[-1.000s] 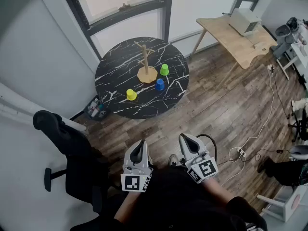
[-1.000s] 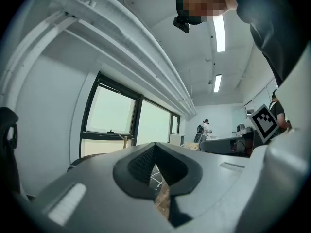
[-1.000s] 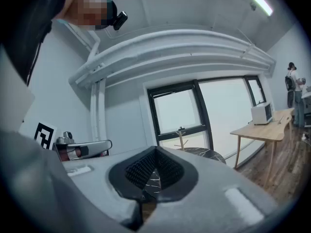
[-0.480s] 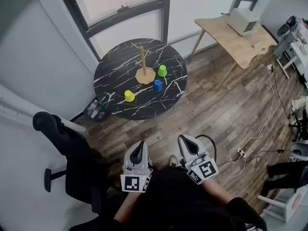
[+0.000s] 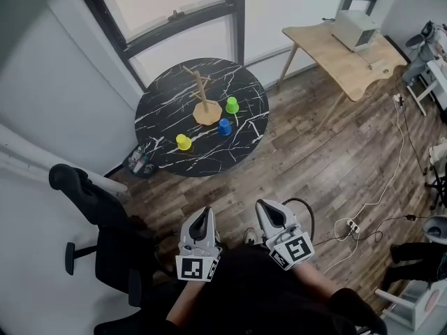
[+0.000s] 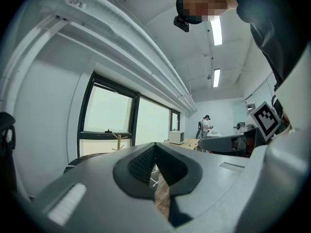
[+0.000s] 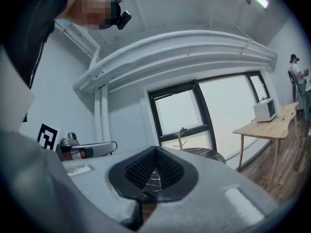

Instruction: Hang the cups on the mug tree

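Ahead, three small cups stand on the round black marbled bench (image 5: pixel 157 114). The green cup (image 5: pixel 232 105) is just right of the mug tree (image 5: pixel 203 98), the blue cup (image 5: pixel 224 127) sits near the front of its base, and the yellow cup (image 5: pixel 184 142) is further left, apart from the others. None hangs yet. The mug tree is upright near the bench's middle, wooden, its pegs bare.

The cups read as light, stiff plastic, which is my guess. Their smooth walls are probably slippery and easy to tip with a nudge. Best hold is a pinch across the wall at the rim. Handles are too small to make out from here.

Both tools are well short of the bench, over the wood floor (image 5: pixel 314 152), close to my body. The left hand-held gripper (image 5: pixel 203 212) has its jaws together on nothing, and so does the right hand-held gripper (image 5: pixel 267 207). A black chair (image 5: pixel 84 194) stands at my left.
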{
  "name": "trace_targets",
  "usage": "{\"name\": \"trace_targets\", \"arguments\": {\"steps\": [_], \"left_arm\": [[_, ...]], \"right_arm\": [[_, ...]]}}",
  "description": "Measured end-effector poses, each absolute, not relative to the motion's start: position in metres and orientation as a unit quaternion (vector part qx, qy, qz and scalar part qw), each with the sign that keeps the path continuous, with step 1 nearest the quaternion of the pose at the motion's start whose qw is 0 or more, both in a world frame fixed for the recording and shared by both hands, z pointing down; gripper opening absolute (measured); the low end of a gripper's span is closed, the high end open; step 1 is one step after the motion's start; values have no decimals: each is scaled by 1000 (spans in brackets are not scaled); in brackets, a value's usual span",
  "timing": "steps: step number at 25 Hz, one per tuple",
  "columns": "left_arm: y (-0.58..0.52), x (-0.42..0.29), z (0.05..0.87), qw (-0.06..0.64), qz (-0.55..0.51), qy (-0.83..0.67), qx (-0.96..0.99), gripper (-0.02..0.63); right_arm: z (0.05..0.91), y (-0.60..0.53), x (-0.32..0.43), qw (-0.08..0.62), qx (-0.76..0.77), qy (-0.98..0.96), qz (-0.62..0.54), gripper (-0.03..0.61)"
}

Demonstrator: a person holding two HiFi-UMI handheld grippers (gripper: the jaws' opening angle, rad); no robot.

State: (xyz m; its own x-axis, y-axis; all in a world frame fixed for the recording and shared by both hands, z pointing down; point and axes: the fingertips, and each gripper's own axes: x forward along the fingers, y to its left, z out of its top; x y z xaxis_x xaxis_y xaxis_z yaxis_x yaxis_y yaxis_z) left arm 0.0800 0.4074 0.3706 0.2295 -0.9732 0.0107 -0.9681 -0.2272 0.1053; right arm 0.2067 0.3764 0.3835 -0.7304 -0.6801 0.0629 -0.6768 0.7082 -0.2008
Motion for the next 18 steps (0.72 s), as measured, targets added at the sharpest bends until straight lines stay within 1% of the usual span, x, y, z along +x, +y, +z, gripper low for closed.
{"name": "trace_targets", "arguments": {"steps": [5,10,18], "left_arm": [[406,99,373,36,-11,-635,772,1],[404,97,386,22,37,-643,764,0],[354,68,405,46,17,-645,763,2]], "right_arm": [[381,365,220,23,-346,932,-106,0],[376,349,216,30,-334,936,-106,0],[389,315,189,15,-331,937,-110,0]]}}
